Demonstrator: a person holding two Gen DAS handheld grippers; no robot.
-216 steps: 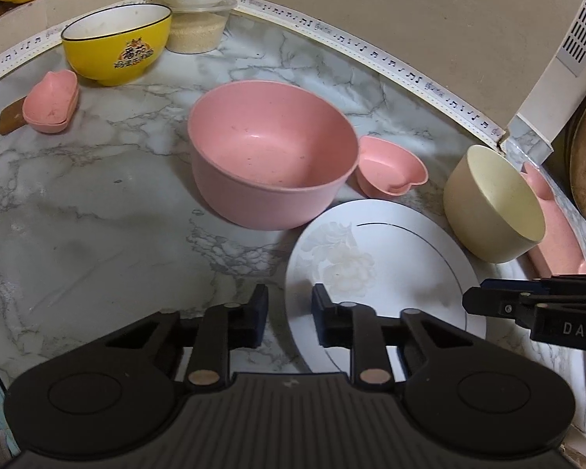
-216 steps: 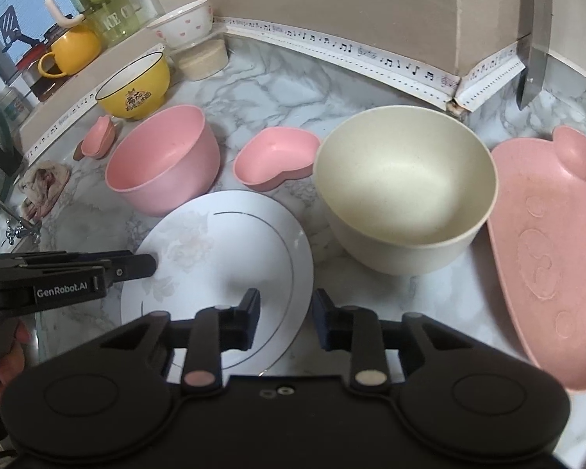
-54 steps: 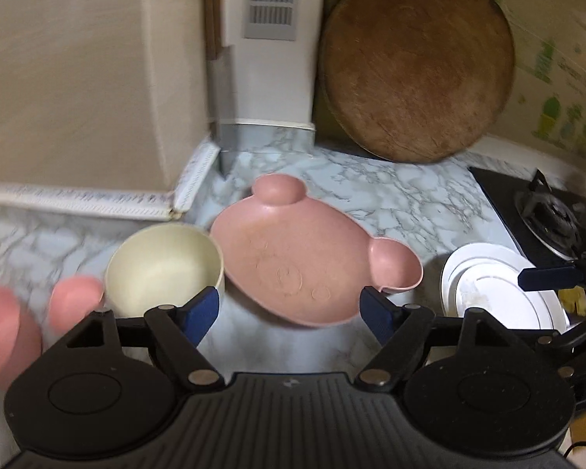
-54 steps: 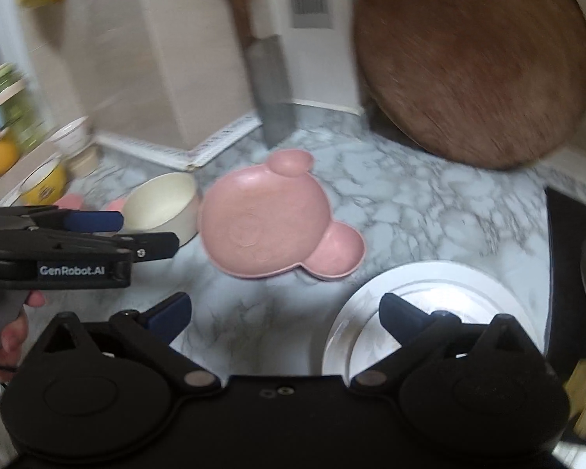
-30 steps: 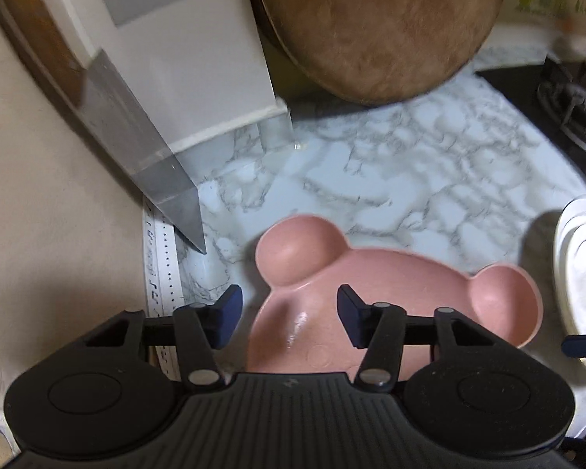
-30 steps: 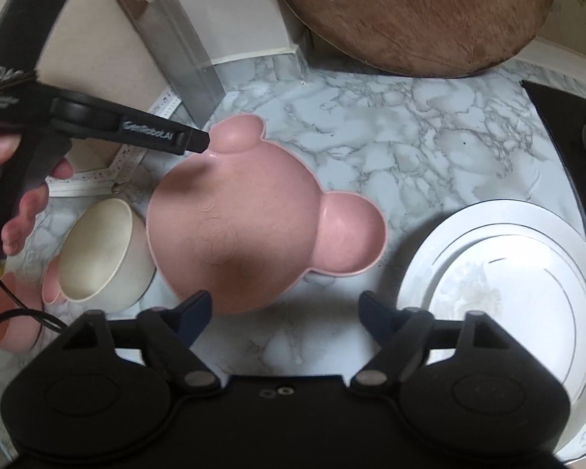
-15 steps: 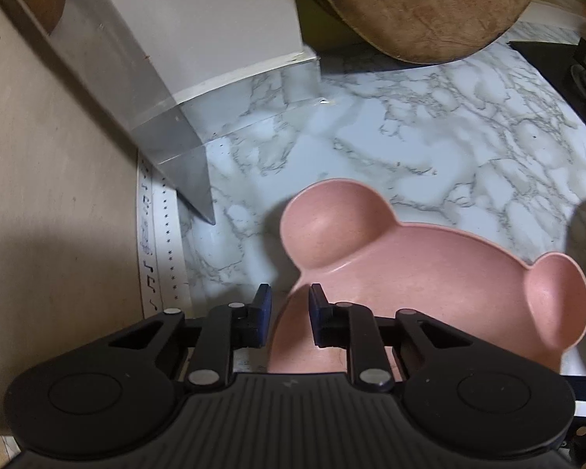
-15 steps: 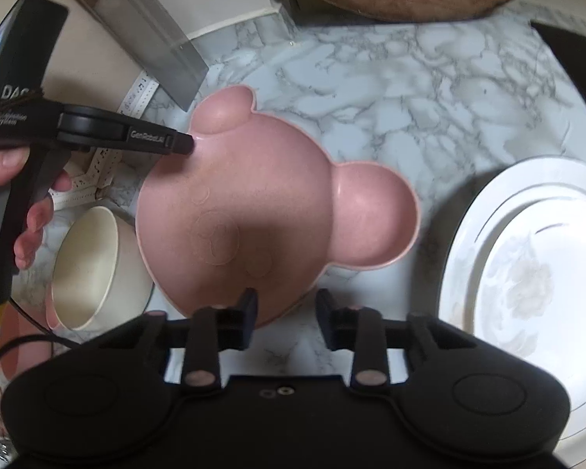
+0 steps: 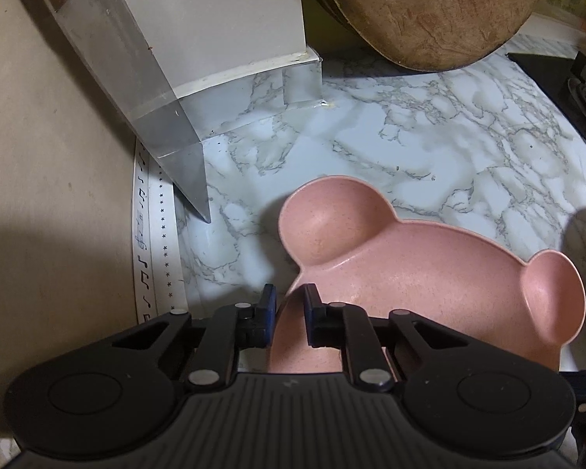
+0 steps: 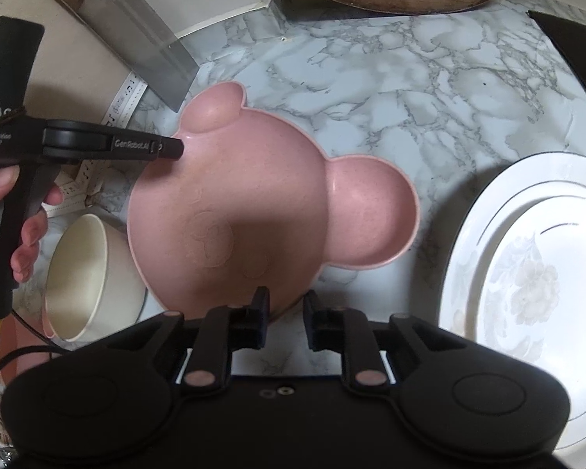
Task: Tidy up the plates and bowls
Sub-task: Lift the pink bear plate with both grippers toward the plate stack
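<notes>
A pink bear-shaped plate (image 10: 254,211) with two round ear wells is held a little above the marble counter. It also shows in the left wrist view (image 9: 429,285). My left gripper (image 9: 287,314) is shut on its rim below one ear; it also shows in the right wrist view (image 10: 172,147). My right gripper (image 10: 286,318) is shut on the plate's near rim. A stack of white plates (image 10: 527,258) lies to the right. A cream bowl (image 10: 86,277) stands at the left, partly under the pink plate.
A cleaver (image 9: 136,90) leans against the wall by a white box (image 9: 230,19). A round wooden board (image 9: 429,8) stands at the back. A black stove (image 9: 566,86) is at the right. A pink bowl's edge (image 10: 23,348) shows at the far left.
Both grippers have closed on the pink bear plate's rim, from open a second ago. The plate now sits higher and overlaps the cream bowl.
</notes>
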